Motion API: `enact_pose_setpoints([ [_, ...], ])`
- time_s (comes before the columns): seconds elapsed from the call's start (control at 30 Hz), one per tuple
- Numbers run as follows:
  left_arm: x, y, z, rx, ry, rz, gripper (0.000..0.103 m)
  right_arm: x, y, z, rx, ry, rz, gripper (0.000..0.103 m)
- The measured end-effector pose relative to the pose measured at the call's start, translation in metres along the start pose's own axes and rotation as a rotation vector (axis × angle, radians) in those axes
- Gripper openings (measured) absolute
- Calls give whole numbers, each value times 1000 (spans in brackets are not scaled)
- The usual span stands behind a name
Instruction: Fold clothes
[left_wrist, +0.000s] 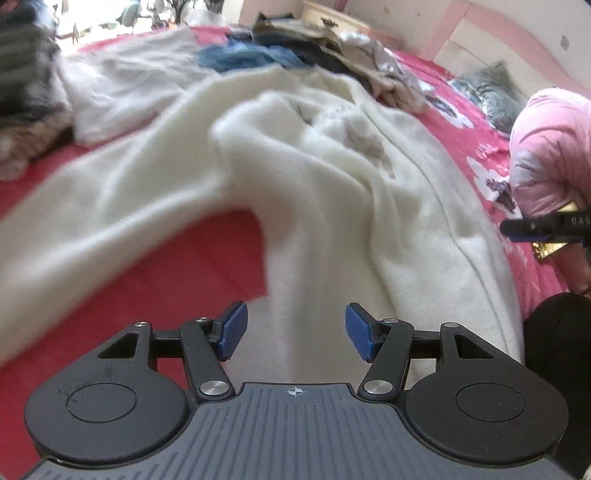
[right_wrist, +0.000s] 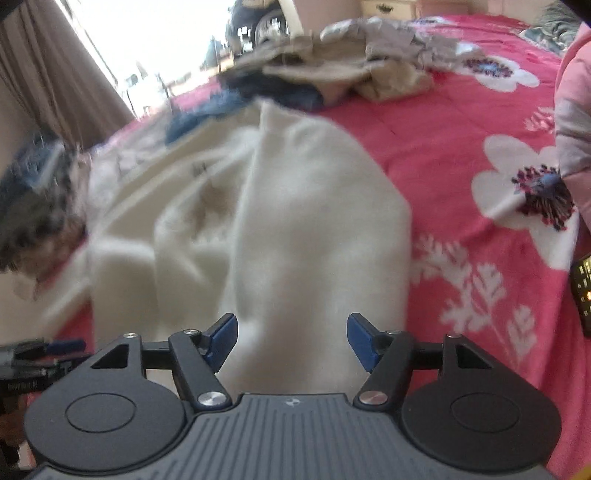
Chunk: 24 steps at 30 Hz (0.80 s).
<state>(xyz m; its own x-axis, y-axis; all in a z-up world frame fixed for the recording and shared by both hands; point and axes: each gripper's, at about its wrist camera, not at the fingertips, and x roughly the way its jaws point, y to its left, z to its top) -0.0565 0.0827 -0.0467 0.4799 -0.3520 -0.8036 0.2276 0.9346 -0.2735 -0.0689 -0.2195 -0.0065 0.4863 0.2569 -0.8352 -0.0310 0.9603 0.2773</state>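
Both tongs, left (left_wrist: 296, 331) and right (right_wrist: 291, 341), hung open and empty over the fluffy cream-white sweater (left_wrist: 332, 166) spread rumpled on the pink flowered bedspread (right_wrist: 461, 147). Looked like mid-fold, between grabs; next up, I'd guess, pinching an edge. Only the left view showed the person's pink sleeve (left_wrist: 550, 147) clearly.

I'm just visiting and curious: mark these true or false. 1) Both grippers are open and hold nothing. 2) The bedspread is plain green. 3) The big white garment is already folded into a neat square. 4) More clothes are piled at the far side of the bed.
1) True: the left gripper and right gripper stand open, empty.
2) False: the bedspread is pink-red with white flowers.
3) False: the white garment lies rumpled and spread out.
4) True: a clothes pile lies beyond it.
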Motion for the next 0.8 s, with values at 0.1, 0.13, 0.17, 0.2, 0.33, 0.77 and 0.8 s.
enact_pose_setpoints([
  [0.1, 12, -7, -3, 13, 15, 3, 59, 20, 15, -8, -90, 74, -45, 74],
  [0.13, 15, -9, -5, 16, 20, 1, 59, 28, 21, -12, -126, 91, -68, 75],
  [0.17, 19, -12, -6, 19, 25, 0, 59, 35, 26, -16, -163, 109, -92, 76],
  [0.2, 21, -14, -8, 23, 27, 0, 61, 40, 30, -19, -185, 108, -111, 77],
  [0.33, 23, -19, -7, 39, 22, 8, 64, 30, 33, -14, -164, 94, -113, 75],
  [0.77, 27, -15, -5, 12, 33, -7, 67, 31, 37, -35, -183, 115, -44, 62],
  [0.8, 28, -16, -4, 18, 40, 4, 67, 28, 31, -35, -152, 112, -32, 61],
])
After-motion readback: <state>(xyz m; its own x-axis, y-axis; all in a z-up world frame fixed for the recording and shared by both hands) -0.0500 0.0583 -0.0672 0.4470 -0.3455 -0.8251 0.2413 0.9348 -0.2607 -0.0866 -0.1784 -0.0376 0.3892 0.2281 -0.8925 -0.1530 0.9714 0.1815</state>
